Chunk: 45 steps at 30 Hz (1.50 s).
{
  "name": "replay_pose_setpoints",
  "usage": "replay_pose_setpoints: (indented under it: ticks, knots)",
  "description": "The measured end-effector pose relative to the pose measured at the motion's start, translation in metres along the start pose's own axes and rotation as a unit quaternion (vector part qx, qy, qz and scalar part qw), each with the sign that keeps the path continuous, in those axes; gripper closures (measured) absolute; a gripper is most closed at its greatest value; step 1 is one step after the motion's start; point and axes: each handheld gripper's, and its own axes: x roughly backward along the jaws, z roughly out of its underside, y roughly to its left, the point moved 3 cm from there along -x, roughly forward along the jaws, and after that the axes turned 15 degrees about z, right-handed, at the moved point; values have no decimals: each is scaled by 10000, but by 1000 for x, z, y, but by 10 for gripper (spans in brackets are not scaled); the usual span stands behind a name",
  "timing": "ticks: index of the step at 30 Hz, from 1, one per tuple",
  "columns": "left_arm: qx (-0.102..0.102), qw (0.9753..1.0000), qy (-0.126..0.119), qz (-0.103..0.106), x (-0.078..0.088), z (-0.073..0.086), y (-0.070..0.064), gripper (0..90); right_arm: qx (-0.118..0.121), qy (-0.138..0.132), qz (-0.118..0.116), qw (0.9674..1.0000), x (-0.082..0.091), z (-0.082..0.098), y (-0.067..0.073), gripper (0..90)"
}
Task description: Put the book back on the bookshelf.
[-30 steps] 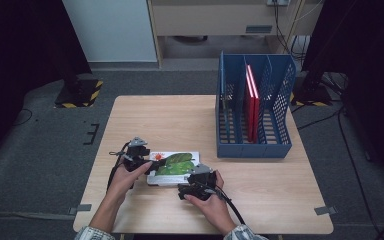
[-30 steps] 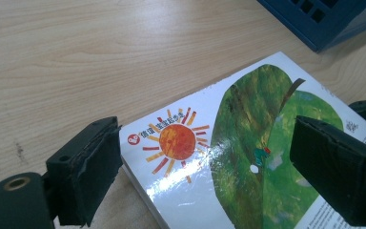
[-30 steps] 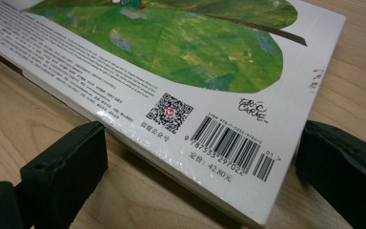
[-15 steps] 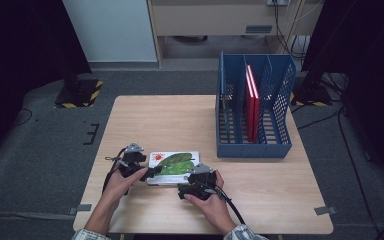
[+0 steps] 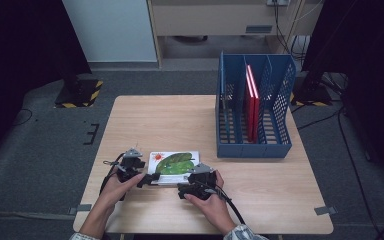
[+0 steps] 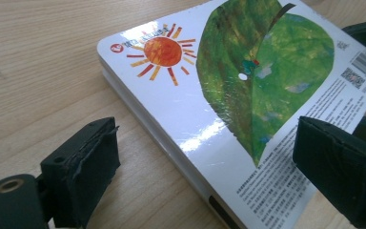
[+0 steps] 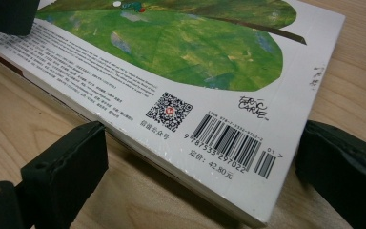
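Pale wood grain runs across the table (image 5: 145,120), which takes up the middle of the high view. A picture book (image 5: 174,168) lies flat on it in the lower centre of that frame, near the table's near edge, its white cover showing a large green leaf and a red-orange sun. A blue file rack (image 5: 254,112) stands well apart from it toward the upper right, with a red book (image 5: 252,102) upright in one of its slots.

At the book's left end the left gripper (image 5: 147,179) lies low over the table in the person's left hand (image 5: 116,186). In the left gripper view its jaws stand wide apart: one black pad sits at the lower left of the frame over bare wood, clear of the book's edge, and the other sits at the right edge of the frame over the cover's printed corner. The book's corner lies between them, and neither pad presses on it.

The right gripper (image 5: 182,189) sits at the book's lower right corner in the right hand (image 5: 211,200). In the right gripper view its jaws are also spread, one pad at the lower left beside the book's long edge, the other at the right beside the short edge, with the barcode corner of the book (image 7: 228,143) between them. Whether the pads touch the edges cannot be told.
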Motion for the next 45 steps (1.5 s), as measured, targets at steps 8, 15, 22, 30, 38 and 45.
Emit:
replay_pose_setpoints:
  ticks: [8, 15, 22, 30, 38, 45]
  knots:
    - [-29, 10000, 30, 21, -1, 0, -1, 78, -56, -17, -35, 10000, 0, 0, -1, 44]
    - [49, 9999, 34, 103, -3, 0, -1, 83, -92, -5, -43, 9999, 1, 0, -1, 45]
    - [172, 9993, 27, 330, -8, -1, 1, 92, -106, -6, -42, 9999, 1, 0, -1, 46]
    - [32, 9990, -55, 448, -7, -5, -1, 136, -22, -27, -8, 10000, 0, 0, 0, 53]
    - [-33, 9993, 30, 375, -9, -6, 0, 160, 130, -30, -120, 9998, 1, 0, -2, 51]
    - [-23, 9993, 30, 372, -9, -7, -1, 163, 304, -22, -360, 9989, 8, -1, -6, 52]
